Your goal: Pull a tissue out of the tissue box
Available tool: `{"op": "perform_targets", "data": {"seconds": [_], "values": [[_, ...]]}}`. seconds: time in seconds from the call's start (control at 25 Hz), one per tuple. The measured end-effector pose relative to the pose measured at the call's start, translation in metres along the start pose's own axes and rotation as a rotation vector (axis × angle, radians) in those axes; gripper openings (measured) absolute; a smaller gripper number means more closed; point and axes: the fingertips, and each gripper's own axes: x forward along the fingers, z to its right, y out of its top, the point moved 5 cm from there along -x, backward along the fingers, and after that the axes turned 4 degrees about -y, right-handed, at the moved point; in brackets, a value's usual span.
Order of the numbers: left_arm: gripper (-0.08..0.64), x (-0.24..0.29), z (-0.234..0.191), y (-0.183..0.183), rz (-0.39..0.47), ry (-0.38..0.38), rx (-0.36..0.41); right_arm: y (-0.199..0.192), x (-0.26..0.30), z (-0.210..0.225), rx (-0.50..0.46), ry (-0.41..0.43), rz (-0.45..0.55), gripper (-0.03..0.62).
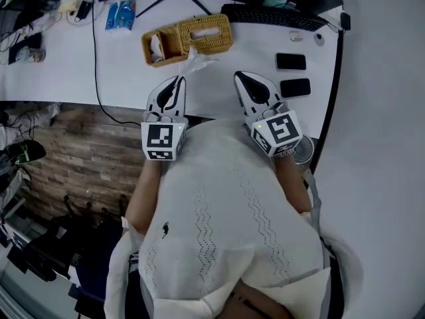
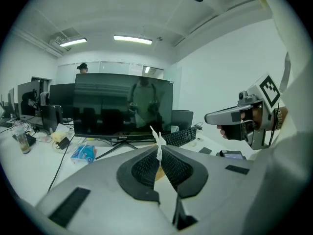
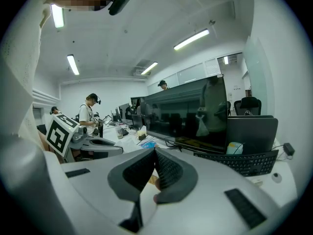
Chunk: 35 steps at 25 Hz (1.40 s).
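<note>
- Two wicker pieces sit together on the desk: an open basket (image 1: 161,47) touching the left end of the tissue box (image 1: 206,33), which stands well back from the desk's near edge.
- Just in front of the box, the left claw (image 1: 180,80) has its jaws pressed together on a thin white tissue (image 1: 197,61). The left gripper view shows a sliver of the sheet (image 2: 157,148) pinched at the claw's tips (image 2: 158,143).
- The tissue hangs between the box's near side and that claw, so the pull looks under way.
- The next move calls for drawing the sheet towards the person until it comes free, with the grip kept firm.
- To the right of the box and nearer the person, the right claw (image 1: 240,78) is closed too. Its tips (image 3: 155,152) meet on nothing.
- Two dark phones (image 1: 291,61) lie further right of the box.
- I cannot tell whether the tissue's far end is in the slot or already out. The person's body blocks the desk's near edge.
</note>
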Motion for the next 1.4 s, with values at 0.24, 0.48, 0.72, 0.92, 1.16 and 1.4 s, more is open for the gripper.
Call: {"op": "perform_targets", "data": {"seconds": [0.24,0.48,0.72,0.92,1.16,1.4], "values": [[0.020,-0.002,-0.003,0.012,0.033,0.008,0.002,0.013,-0.001,0.005,-0.001,-0.018,0.032,0.002],[0.020,-0.008,-0.007,0.034,0.091,0.020,-0.011,0.033,-0.005,0.006,0.009,-0.012,0.084,0.002],[0.020,-0.008,-0.010,0.053,0.134,0.031,0.002,0.052,-0.011,0.010,-0.016,-0.013,0.124,0.002],[0.020,-0.007,-0.017,0.071,0.163,0.051,0.016,0.074,-0.014,0.015,0.013,-0.020,0.171,0.002],[0.020,-0.011,-0.029,0.095,0.216,0.079,0.030,0.099,-0.014,0.015,-0.046,0.005,0.223,0.002],[0.020,-0.017,-0.033,0.113,0.265,0.092,0.028,0.114,-0.018,0.015,-0.066,0.019,0.248,0.002]]}}
